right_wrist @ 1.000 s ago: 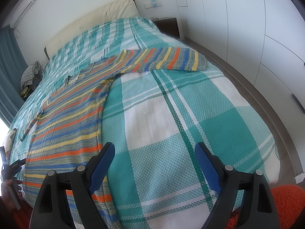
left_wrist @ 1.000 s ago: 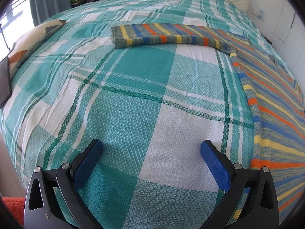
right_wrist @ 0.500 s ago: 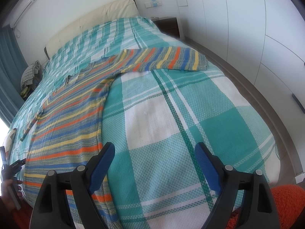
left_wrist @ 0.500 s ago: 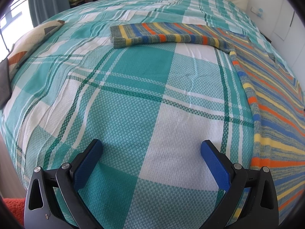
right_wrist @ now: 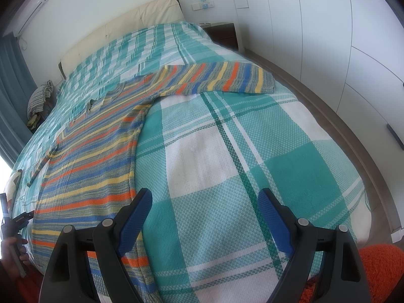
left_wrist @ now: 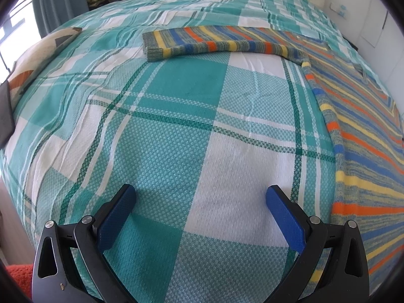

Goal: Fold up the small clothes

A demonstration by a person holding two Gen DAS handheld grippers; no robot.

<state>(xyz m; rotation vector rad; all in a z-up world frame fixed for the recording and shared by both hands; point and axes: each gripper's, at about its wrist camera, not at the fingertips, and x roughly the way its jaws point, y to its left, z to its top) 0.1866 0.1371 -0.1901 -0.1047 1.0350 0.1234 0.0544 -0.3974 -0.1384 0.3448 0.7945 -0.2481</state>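
Observation:
A striped knit sweater [right_wrist: 96, 156] in orange, yellow, blue and grey lies spread flat on the plaid bed. One sleeve [right_wrist: 222, 78] stretches out to the right in the right wrist view. The other sleeve [left_wrist: 214, 41] reaches left in the left wrist view, and the sweater's body [left_wrist: 366, 146] fills that view's right edge. My left gripper [left_wrist: 200, 197] hovers open over bare bedspread, left of the sweater's side edge. My right gripper [right_wrist: 205, 200] is open too, its left finger [right_wrist: 135, 214] above the sweater's hem edge. Neither holds anything.
The teal and white plaid bedspread [right_wrist: 252, 151] covers the bed. A patterned pillow [left_wrist: 38, 58] lies at the left side. White wardrobe doors [right_wrist: 341, 38] and a nightstand [right_wrist: 224, 34] stand to the right. Orange rug [right_wrist: 378, 267] lies at the bed's foot. A hand [right_wrist: 12, 252] shows at far left.

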